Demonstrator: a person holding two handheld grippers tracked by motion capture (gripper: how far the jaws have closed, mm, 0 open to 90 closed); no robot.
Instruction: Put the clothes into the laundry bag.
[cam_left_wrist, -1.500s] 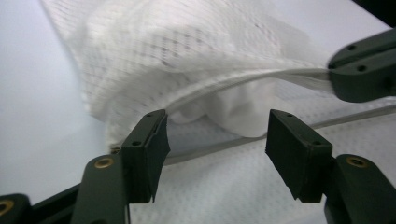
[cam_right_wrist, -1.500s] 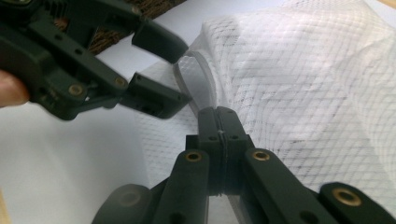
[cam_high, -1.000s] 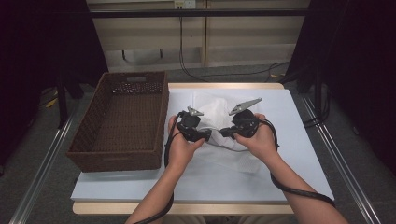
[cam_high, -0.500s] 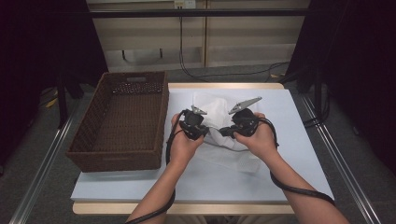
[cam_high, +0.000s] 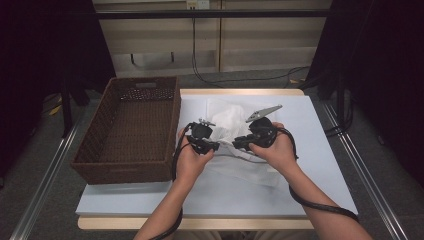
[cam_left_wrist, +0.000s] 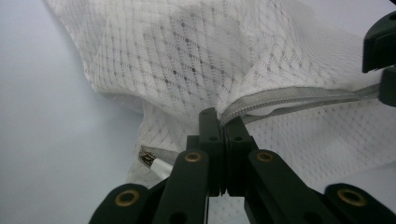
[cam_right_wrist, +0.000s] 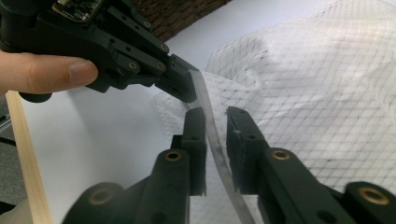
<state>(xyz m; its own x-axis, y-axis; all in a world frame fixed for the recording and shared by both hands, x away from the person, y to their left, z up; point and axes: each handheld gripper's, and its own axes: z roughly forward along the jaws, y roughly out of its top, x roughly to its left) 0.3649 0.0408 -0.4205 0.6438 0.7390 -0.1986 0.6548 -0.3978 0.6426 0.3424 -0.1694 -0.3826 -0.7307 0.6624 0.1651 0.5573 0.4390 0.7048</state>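
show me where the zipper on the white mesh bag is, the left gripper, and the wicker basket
zipper (cam_left_wrist: 299, 96), left gripper view, on the grey zipper band running right from the shut jaws.
left gripper (cam_left_wrist: 219, 122), left gripper view, at the tips of its jaws, pinched on the zipper.
wicker basket (cam_high: 127, 170), high view, on its near wall.

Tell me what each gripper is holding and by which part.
The left gripper is shut on the grey zipper edge of the white mesh laundry bag. The right gripper is open, jaws straddling that zipper without clamping.
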